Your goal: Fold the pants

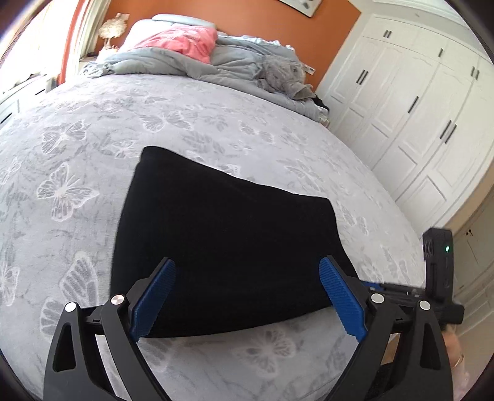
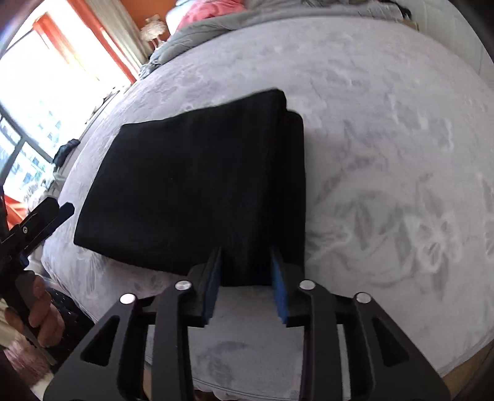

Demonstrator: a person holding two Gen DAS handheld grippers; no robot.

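Pants (image 1: 225, 246): black, folded into a compact rectangular stack, laid flat on the near part of the bedspread (image 1: 92, 154) (grey, printed with butterflies). In the right wrist view a lower layer is seen projecting slightly past the top layer along the right edge.

Left gripper (image 1: 247, 296): fingers spread wide, blue pads (image 1: 154, 299) exposed, poised over the near edge of the stack; nothing is clamped between them.

Right gripper (image 2: 247, 287): fingers parted, narrower than the left, at the near right corner of the pants (image 2: 197, 185); contact with the cloth cannot be told.

Background: crumpled grey duvet (image 1: 234, 58), pink pillow (image 1: 182, 40), white wardrobe (image 1: 416, 108), orange wall (image 1: 247, 15), window (image 2: 40, 101).
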